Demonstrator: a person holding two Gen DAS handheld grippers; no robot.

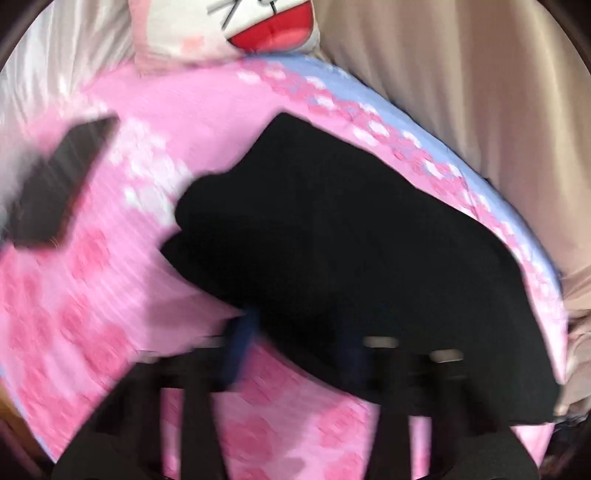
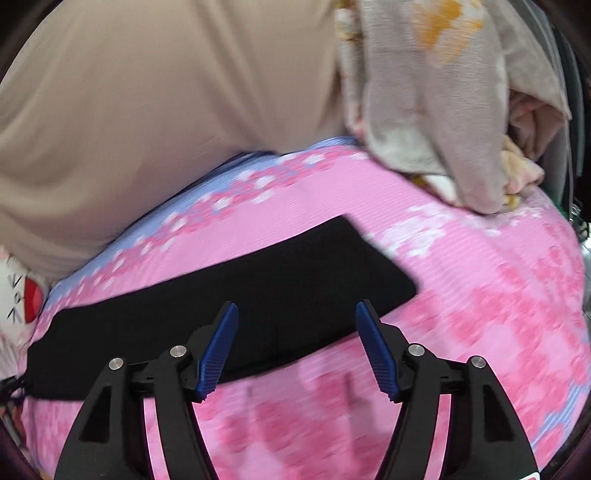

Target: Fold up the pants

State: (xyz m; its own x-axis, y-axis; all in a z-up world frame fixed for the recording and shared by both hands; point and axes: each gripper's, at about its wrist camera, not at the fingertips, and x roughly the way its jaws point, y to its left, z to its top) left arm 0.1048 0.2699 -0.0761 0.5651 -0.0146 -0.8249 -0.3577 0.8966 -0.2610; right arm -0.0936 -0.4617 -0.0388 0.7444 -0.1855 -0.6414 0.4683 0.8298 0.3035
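Right gripper (image 2: pixel 296 334): blue pads spread wide, nothing between them, no fabric touched. The near long edge of the black pants (image 2: pixel 229 295) lies just beyond and under the fingertips, running left to right across the pink bedsheet (image 2: pixel 480 302). The pants lie here as a long flat strip; the squared end, off beyond the right finger, looks like the leg hems, though I cannot be sure.

Left gripper (image 1: pixel 255 332): view heavily blurred. One blue finger (image 1: pixel 240 343) shows at the near edge of the pants (image 1: pixel 351 240); the other is lost against the black cloth. Jaws read as drawn together, apparently pinching that edge, though the blur hides the contact itself. Beyond the fingers the cloth is humped and bunched, not flat.

Step in hand, as I judge it: a fold across the length, one end gripped, the other hand free. Next move calls for the right fingers to settle on the near edge and nip both layers, then both hands to carry together so the strip doubles evenly.

Room: bare sheet on the near side of both grippers. Left of the left fingers, well apart, a dark flat phone (image 1: pixel 62 184). Far side is tight: the pale blue sheet border (image 2: pixel 177 206), then a beige curtain (image 2: pixel 147 110). Far right, a heap of laundry (image 2: pixel 443 110); far left, a plush pillow (image 1: pixel 240 26).
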